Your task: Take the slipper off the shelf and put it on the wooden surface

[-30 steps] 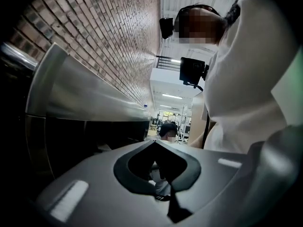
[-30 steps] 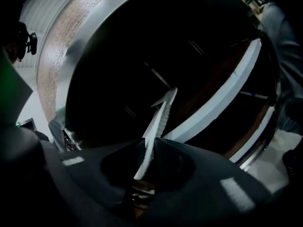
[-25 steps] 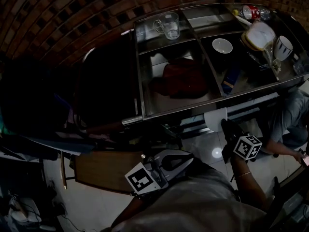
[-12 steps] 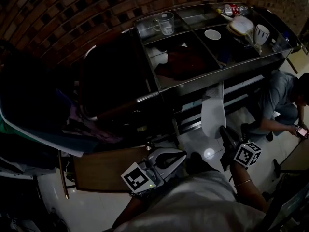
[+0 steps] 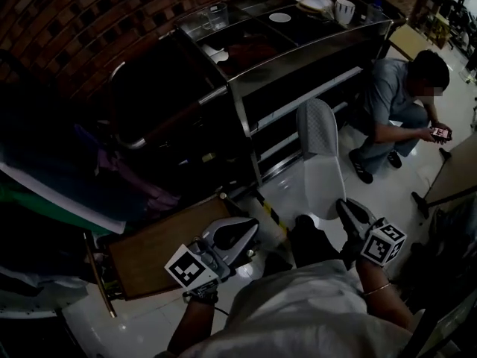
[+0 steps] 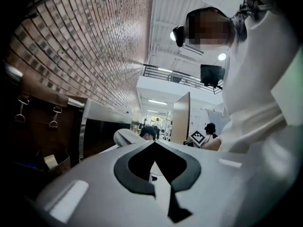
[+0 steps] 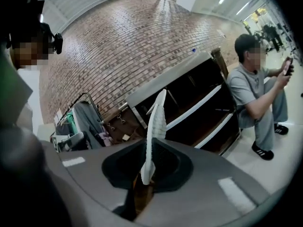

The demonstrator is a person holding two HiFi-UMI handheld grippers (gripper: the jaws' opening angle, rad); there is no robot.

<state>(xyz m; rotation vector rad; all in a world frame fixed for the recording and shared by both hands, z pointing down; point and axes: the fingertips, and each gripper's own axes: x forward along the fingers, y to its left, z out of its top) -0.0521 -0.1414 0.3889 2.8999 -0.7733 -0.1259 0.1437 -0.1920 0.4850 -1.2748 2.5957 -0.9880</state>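
Glass (image 5: 217, 15) in shelf (image 5: 313, 53), slipper (image 5: 319, 151) in right tool (image 5: 343, 207)

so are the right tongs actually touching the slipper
Touching. The right gripper view shows the right tongs shut on the white slipper, with its thin edge pinched between the two jaws and no gap on either side.

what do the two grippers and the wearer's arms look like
The left gripper and right gripper are grey curved shells with dark inner pads, each carrying a cube of black-and-white square markers. Thin bangle on the right wrist; pale top.
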